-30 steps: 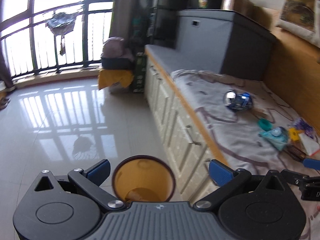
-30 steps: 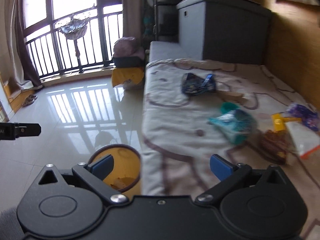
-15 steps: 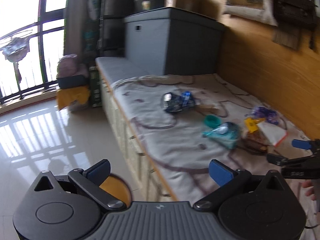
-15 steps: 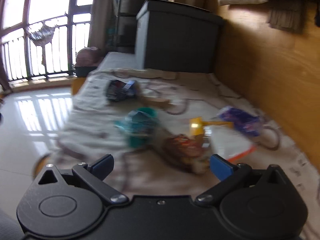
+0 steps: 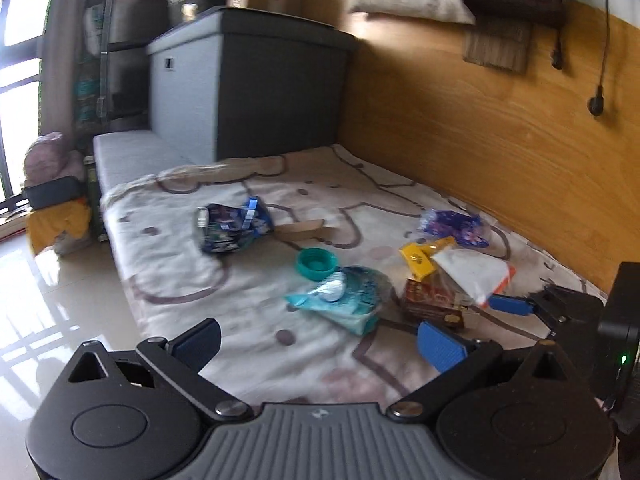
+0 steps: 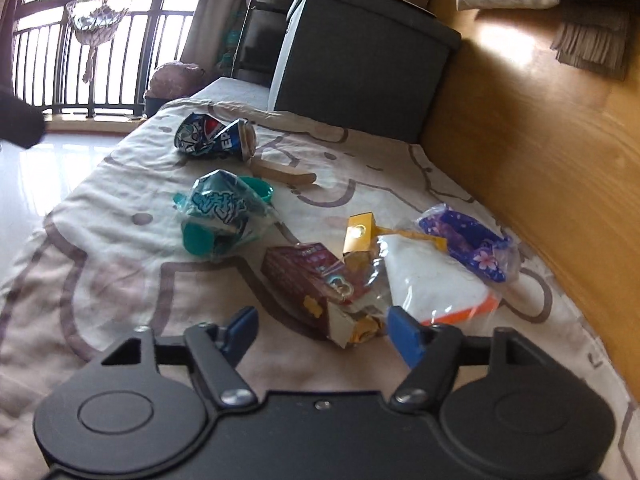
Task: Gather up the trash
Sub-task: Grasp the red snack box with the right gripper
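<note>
Wrappers (image 6: pixel 224 216) and carton (image 6: pixel 320 284) litter the blanket (image 6: pixel 120 248).

Bed w/ cartoon-print blanket (image 6: pixel 120 264) carries trash: crushed Pepsi cup (image 6: pixel 214 138), wooden stick (image 6: pixel 286 174), teal wrapper (image 6: pixel 222 216), brown carton (image 6: pixel 320 284), white bag (image 6: pixel 432 280), purple wrapper (image 6: pixel 468 242).

Colours on your bed cover: cream with brown outline figures.
You have a blue crushed can (image 6: pixel 214 136), teal wrapper (image 6: pixel 224 216), maroon carton (image 6: pixel 320 284), yellow card (image 6: pixel 360 232), purple flowered pouch (image 6: pixel 472 244), white orange-edged bag (image 6: pixel 432 280); cover (image 6: pixel 120 248) patterned throughout.
</note>
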A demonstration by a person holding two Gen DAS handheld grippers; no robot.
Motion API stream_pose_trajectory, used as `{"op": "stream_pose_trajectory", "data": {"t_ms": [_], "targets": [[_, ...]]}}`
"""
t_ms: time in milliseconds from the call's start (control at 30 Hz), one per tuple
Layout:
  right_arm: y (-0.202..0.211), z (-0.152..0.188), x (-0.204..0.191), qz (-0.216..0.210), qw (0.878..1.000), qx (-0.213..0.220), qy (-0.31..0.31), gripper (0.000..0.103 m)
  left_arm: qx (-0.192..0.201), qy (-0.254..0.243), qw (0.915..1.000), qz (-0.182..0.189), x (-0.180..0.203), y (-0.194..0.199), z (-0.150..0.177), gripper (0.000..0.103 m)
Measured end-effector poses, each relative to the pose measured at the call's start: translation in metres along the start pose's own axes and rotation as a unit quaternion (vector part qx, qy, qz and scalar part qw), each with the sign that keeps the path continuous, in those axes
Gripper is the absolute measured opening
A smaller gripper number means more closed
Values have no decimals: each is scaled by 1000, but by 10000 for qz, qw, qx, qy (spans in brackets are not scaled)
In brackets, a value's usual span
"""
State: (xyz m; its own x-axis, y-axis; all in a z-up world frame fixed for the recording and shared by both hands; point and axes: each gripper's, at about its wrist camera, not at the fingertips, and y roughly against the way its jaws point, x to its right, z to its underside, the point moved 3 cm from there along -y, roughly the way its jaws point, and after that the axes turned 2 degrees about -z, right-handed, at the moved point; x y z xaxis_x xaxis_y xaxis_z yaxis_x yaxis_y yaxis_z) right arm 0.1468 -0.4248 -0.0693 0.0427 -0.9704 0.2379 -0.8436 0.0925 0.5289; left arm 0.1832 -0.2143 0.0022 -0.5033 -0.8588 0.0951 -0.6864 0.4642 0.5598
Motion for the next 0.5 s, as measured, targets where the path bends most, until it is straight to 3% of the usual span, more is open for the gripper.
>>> {"op": "stream_pose_trajectory", "data": {"t_ms": [33,133,200,500], "targets": [[-2,0,-1,29,10000,35,79,65,-30,-19,10000,30,2,-7,-1,103],[-11,-1,-1,-46,9998,-3,193,44,-130,-117,9998,84,6,-24,-3,103],[-17,0,-2,-86,9997,-126,213,24,-179,-154,9996,121,8,-36,-4,103],[22,7,-10,-523,9986,-44,-43,15,-79,-457,9985,302,11,-78,-9,103]]}}
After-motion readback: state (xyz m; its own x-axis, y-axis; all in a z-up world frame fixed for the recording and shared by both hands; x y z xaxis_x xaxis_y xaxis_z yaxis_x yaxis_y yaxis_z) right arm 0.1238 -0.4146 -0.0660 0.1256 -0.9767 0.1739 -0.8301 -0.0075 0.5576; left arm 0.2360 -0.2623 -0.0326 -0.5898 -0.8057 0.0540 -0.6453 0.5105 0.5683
